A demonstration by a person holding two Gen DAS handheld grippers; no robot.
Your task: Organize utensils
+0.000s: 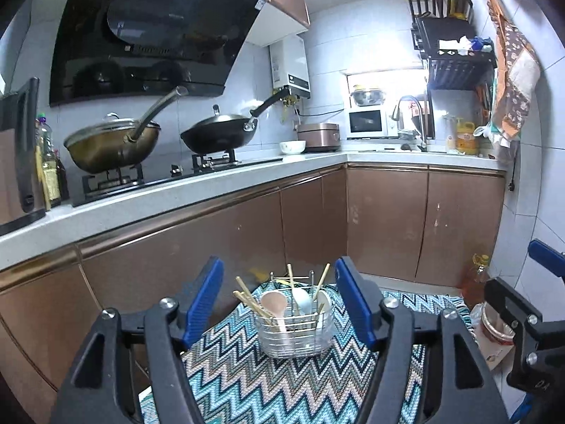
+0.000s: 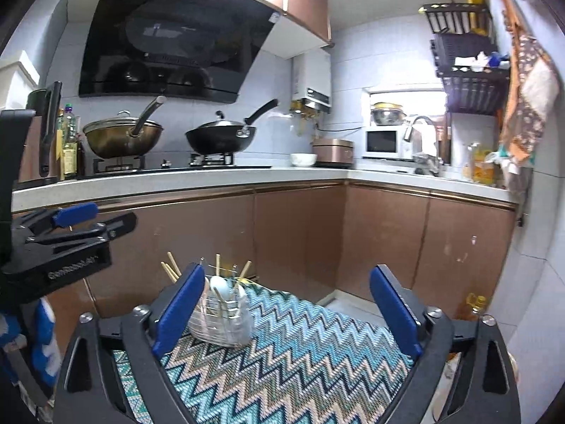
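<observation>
While both grippers hang above the zigzag cloth (image 1: 282,381), the wire basket (image 1: 296,335) stands upright on it, toward the far end of the cloth and in front of the brown cabinet doors (image 1: 219,247). In the basket sit wooden chopsticks (image 1: 247,298) leaning out to the left, a wooden spoon (image 1: 274,305) with its bowl up, a pale spoon (image 1: 301,298) and a white piece on the right side; more chopsticks (image 1: 322,277) rise at the back.

The left gripper (image 1: 279,304) has its jaws spread wide and holds nothing; in its own view the basket shows between the two blue fingers (image 1: 204,304), apart from both. The right gripper (image 2: 287,311) is likewise wide open and empty. In its view the basket (image 2: 220,321) lies just beside the left blue finger (image 2: 178,312), which covers part of its near left side, while the right finger is well apart from it. Whether that finger touches the basket cannot be told.

Behind, on the counter (image 1: 183,194), a brass-coloured wok (image 1: 113,145) with a glass lid and a black wok (image 1: 217,134) sit on the stove. A white bowl (image 1: 292,147) stands near a rice cooker (image 1: 319,136), with a microwave (image 1: 367,123) further along. A bottle of oil (image 1: 475,277) stands on the floor at the right.
</observation>
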